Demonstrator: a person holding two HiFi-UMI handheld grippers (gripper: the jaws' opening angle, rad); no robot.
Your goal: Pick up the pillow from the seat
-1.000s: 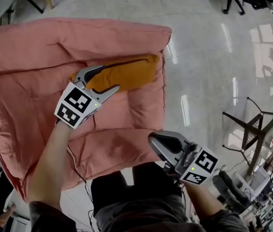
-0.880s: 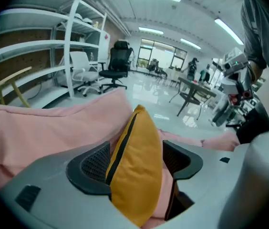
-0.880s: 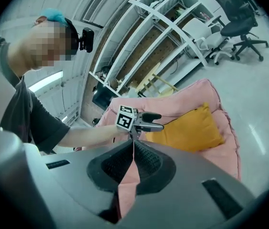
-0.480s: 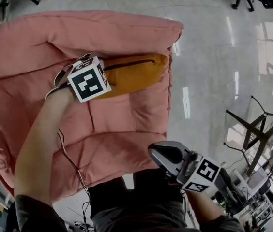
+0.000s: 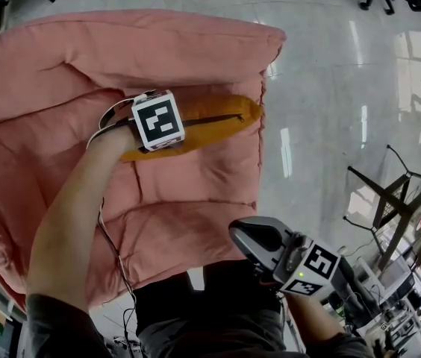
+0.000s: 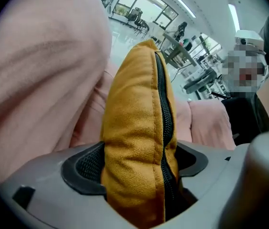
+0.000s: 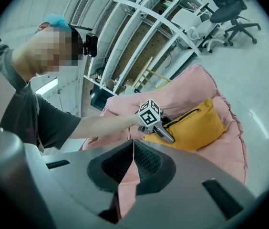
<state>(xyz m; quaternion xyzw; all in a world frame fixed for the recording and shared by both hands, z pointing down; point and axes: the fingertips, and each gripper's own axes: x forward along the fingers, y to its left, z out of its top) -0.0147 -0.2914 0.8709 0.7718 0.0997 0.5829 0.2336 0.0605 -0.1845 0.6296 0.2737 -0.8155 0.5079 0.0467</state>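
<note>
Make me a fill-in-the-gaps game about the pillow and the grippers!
1. The soft seat is ____ in colour.
2. The left gripper, its jaws opening, has the orange ____ between them.
3. The black line along the pillow's edge is a ____.
4. The right gripper, jaws together, holds ____.
Missing words: pink; pillow; zipper; nothing.

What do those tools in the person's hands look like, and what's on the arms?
Both the left gripper and right gripper are grey plastic with two beak-like jaws lined with black textured pads. Each carries a white cube printed with black square markers. A thin dark cable trails along the left arm. Sleeves are short and dark. The left jaws are opening, the orange pillow between them.
</note>
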